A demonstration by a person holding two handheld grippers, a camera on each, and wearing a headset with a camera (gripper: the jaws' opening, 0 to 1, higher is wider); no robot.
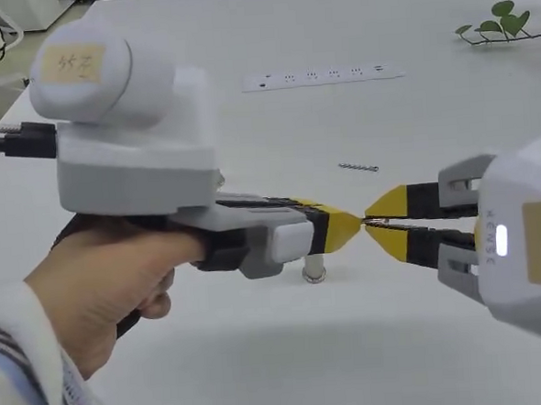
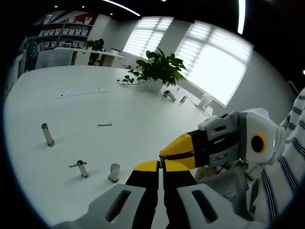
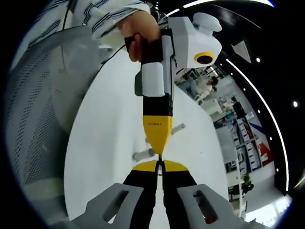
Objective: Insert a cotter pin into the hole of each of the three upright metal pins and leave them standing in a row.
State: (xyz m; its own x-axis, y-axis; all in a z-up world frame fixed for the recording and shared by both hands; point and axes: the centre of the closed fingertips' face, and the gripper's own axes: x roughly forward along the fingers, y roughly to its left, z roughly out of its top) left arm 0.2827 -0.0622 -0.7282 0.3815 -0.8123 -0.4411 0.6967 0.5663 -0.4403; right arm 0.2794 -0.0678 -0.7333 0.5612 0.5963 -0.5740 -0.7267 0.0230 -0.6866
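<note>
The white table (image 1: 289,357) is the broadest thing under me. My left hand (image 1: 102,300) is wrapped round the grip of the left gripper (image 1: 350,227), with my sleeve at the lower left. The tool lies level and points to my right. The right gripper (image 1: 375,222) lies level opposite it and points back, so the two yellow noses meet tip to tip above the table.

A power strip (image 1: 322,74) lies flat on the far side, and a plant (image 1: 507,18) trails in at the far right.

My left jaws are drawn together to a point; I cannot tell whether they nip anything. My right jaws are pinched on the held cotter pin (image 1: 379,221), which pokes toward the left tips.

In the left gripper view three pins stand on the table to the left of my jaws. The far metal pin (image 2: 47,134) is bare, the middle metal pin (image 2: 82,169) has a fitted cotter pin (image 2: 75,165) through its head, and the near metal pin (image 2: 114,172) is bare. A loose cotter pin (image 2: 104,125) lies flat beyond them.
</note>
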